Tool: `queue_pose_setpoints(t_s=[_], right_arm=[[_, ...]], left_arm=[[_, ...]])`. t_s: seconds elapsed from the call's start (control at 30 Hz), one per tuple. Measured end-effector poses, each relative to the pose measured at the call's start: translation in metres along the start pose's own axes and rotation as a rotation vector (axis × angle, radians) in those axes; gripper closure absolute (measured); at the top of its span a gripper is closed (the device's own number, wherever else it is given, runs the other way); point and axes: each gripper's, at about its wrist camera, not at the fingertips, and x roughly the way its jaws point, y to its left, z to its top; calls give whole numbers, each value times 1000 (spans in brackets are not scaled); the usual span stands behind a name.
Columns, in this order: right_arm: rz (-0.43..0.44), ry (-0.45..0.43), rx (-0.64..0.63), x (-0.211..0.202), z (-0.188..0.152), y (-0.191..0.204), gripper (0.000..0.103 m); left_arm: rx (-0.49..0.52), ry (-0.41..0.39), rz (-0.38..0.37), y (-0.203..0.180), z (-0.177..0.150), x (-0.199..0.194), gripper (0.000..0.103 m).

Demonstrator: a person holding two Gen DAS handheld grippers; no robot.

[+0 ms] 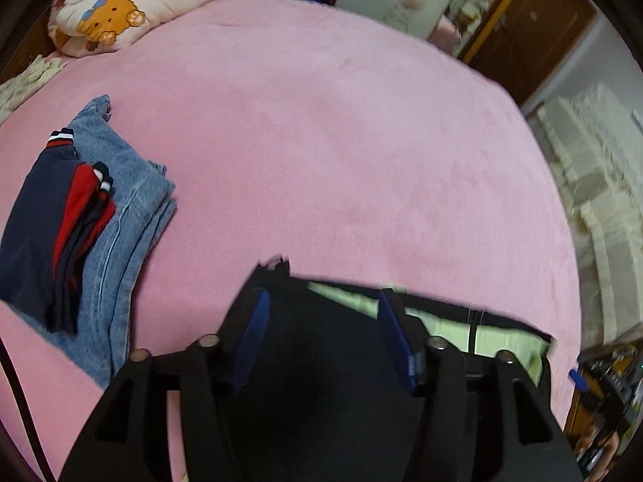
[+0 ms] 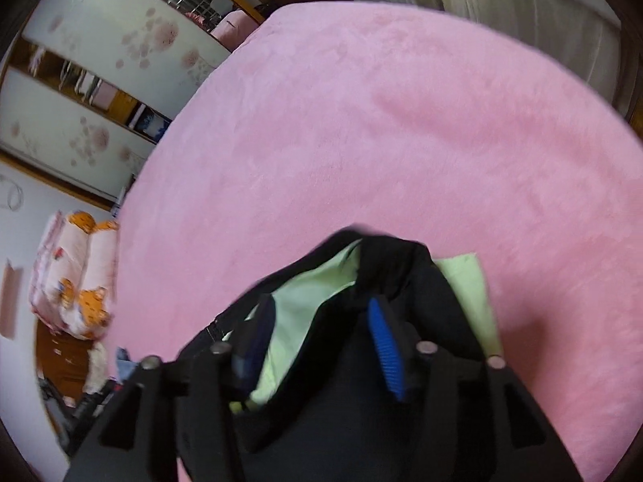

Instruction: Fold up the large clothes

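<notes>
Left wrist view: our left gripper pitches steeply down at the bed, blue pads spread, not pinching. Black jacket lies between and under them at 6 o'clock; cloth fills the gap but the pads don't press it, so released. Its long axis runs roughly 9 to 3 along the near edge, and the pale green lining and a zipper line show toward 3 o'clock.

Right wrist view: our right gripper is angled down too, jaws apart, right ribbed blue pad clear, left pad blurred. The jacket bunches up in a hump between the fingers, lining exposed; no visible clamp, so also released.

Further out, at 9 o'clock in the left view, a folded stack: navy-red top on blue jeans. Pink fleece bedspread is fuzzy and flat. A bear-print quilt sits at 11 o'clock, far edge.
</notes>
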Motion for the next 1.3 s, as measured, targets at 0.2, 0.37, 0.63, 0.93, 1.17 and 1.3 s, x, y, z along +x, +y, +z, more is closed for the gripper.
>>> queue_pose_setpoints(t_s=[0.2, 0.37, 0.63, 0.93, 1.17, 1.3], right_arm=[[-14, 101, -12, -10, -15, 15, 51], [32, 231, 90, 18, -40, 20, 51], [79, 345, 115, 75, -66, 54, 51], [-10, 298, -9, 102, -53, 83, 99], [5, 204, -33, 107, -31, 79, 99], [-18, 205, -70, 120, -32, 82, 92]], left_arm=[[-4, 126, -10, -23, -36, 2, 36], [8, 235, -6, -48, -65, 19, 36], [54, 294, -22, -74, -99, 20, 36], [38, 284, -15, -64, -98, 13, 36], [51, 291, -4, -59, -102, 20, 36], [82, 299, 28, -62, -112, 25, 36]])
